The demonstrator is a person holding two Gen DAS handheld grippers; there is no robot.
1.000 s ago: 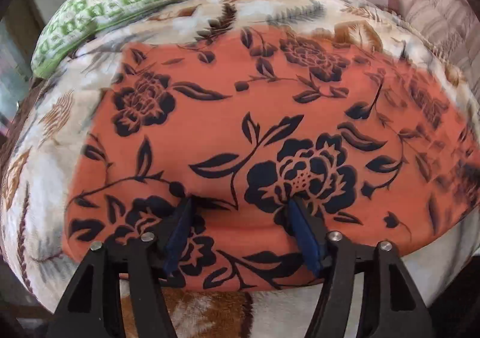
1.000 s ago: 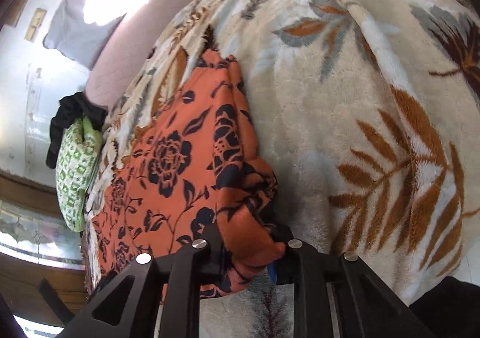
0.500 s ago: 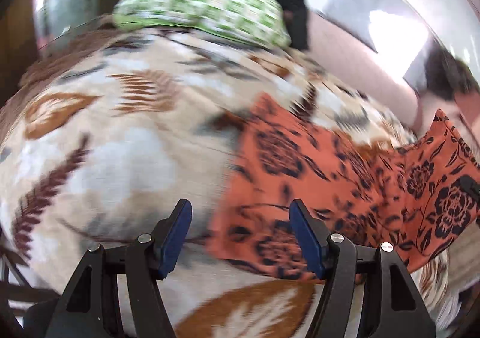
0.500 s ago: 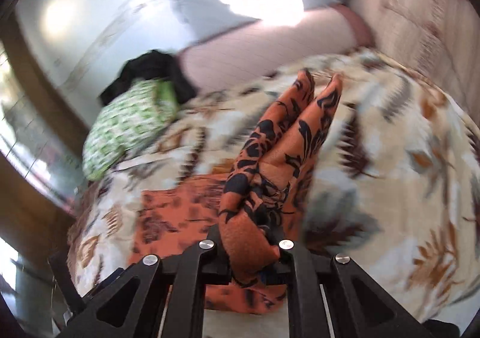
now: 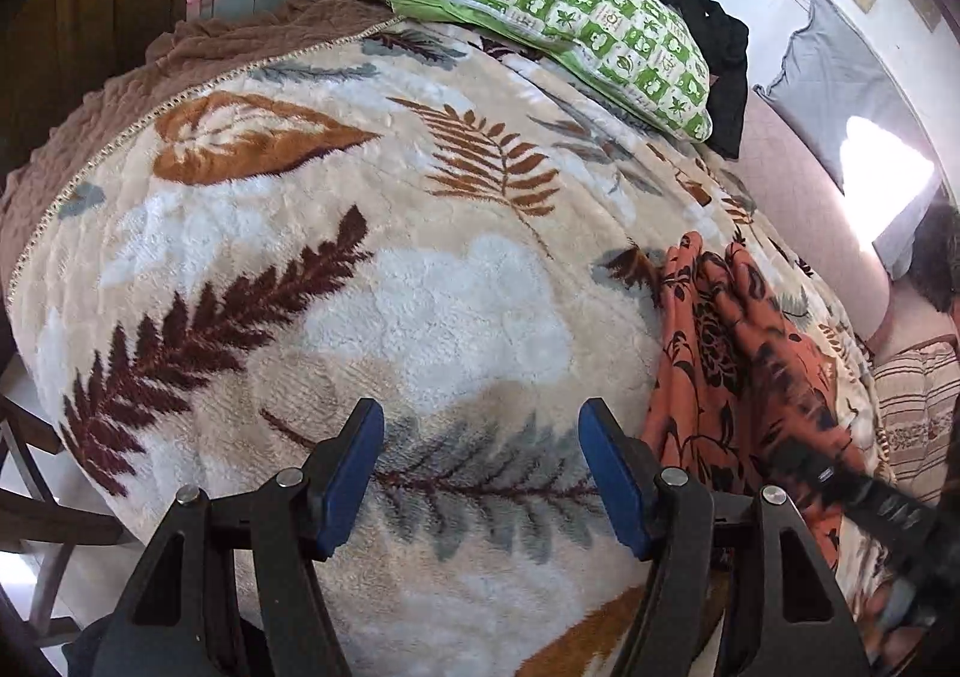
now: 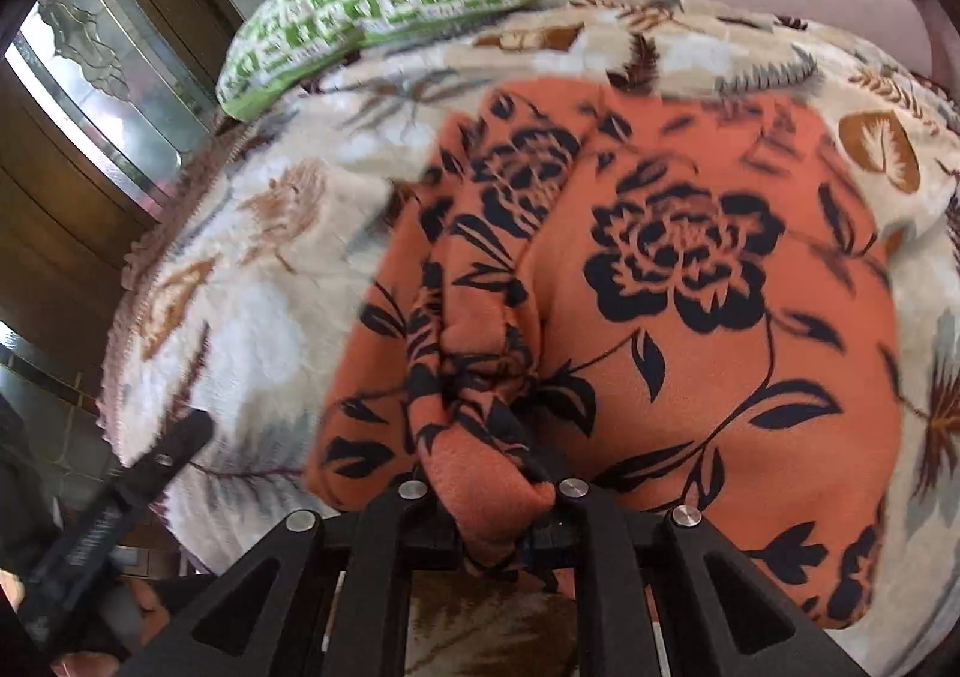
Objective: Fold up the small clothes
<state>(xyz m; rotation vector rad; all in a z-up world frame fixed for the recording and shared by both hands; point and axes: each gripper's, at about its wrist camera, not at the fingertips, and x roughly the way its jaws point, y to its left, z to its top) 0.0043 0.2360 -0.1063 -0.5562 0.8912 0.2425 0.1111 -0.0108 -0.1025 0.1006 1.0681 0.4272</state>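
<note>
While left hand-held gripper (image 5: 480, 473) gapes empty over blanket (image 5: 420, 305), right hand-held gripper (image 6: 489, 503) pinches orange floral garment (image 6: 690, 317).

A home bedroom, a bed covered by a plush leaf-patterned blanket (image 5: 336, 281), a green-and-white checked pillow (image 5: 558, 11) at its far end, dark clothing (image 5: 708, 35) heaped beside the pillow, a wooden glass-panelled door (image 6: 102, 95) at left, pale walls behind.

Plush, fuzzy blanket (image 5: 420, 317) covers the bed; the orange floral cloth (image 6: 720, 347) looks soft, matt fleece. The left tongs (image 5: 480, 473) show matt black plastic, blue pads (image 5: 606, 473), shiny metal screws. Glossy wood door (image 6: 54, 233), patterned glass.
</note>
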